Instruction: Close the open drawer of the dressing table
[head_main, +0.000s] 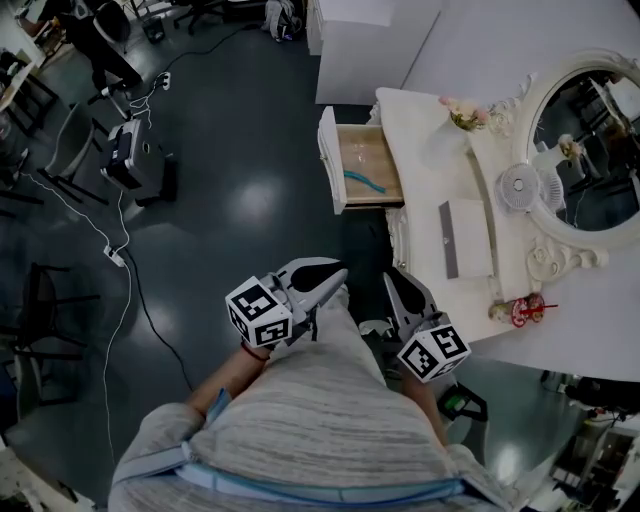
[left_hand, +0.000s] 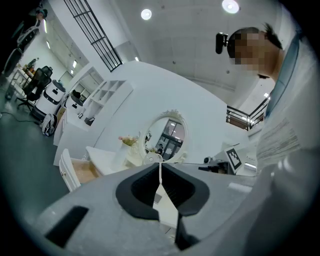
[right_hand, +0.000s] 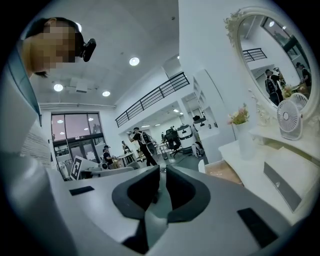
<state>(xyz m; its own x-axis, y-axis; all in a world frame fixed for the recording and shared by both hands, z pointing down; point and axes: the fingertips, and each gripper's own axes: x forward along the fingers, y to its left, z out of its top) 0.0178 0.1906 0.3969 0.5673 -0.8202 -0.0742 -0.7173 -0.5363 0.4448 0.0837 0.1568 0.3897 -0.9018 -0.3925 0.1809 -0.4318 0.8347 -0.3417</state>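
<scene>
Both grippers are held side by side in front of the person's torso, pointing forward and roughly level. The left gripper (head_main: 333, 272) has its 2 jaws pressed together with nothing between them. Just right of it, the right gripper (head_main: 393, 282) has its 2 jaws nearly meeting, with only a thin, empty slit between them.

No legible text, brand, number or sign was found in any view. The only printed graphics were black-and-white square marker patterns. One set stood on the left cube (head_main: 260, 312) of the left gripper (head_main: 335, 272). Another stood on the right cube (head_main: 434, 352) of the right gripper (head_main: 393, 280). They carried no letters or digits.
</scene>
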